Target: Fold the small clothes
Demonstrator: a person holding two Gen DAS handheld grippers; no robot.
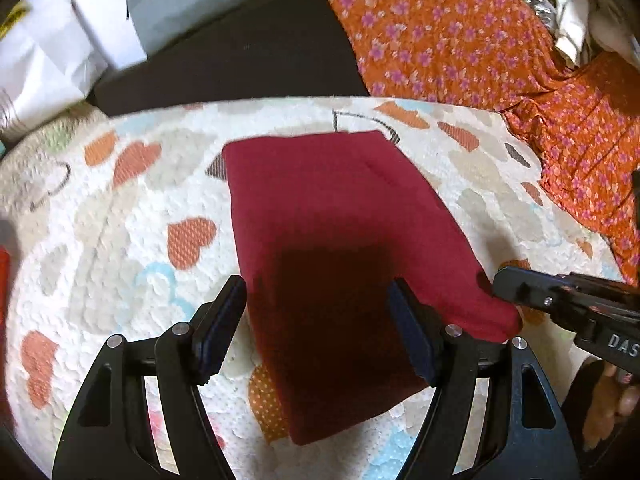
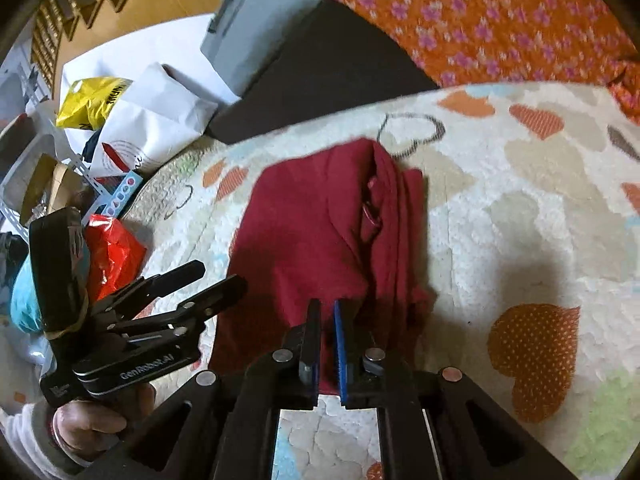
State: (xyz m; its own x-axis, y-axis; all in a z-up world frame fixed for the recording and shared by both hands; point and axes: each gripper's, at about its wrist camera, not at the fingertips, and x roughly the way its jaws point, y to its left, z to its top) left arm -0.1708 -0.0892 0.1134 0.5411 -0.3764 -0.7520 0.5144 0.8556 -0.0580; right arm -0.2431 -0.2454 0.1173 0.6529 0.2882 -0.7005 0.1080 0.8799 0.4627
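So: white quilted blanket with orange heart print (image 1: 120,240) underneath, folded dark-red knit garment (image 1: 320,220) lying flat on it. My left gripper (image 1: 320,332) hangs over its near end, fingers spread apart, gripping nothing. My right gripper (image 2: 327,344) has its fingers nearly together at the garment's edge, nothing visibly pinched.

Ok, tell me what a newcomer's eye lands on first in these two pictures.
First, the dark red garment, folded into a neat rectangle in the middle of the pale heart-patterned blanket. Next, the bright orange flowered cloth draped along the blanket's far right edge. Nearest the cameras are the black tools: the left gripper with jaws apart above the garment's near end, and the right gripper with jaws nearly together at its near edge.
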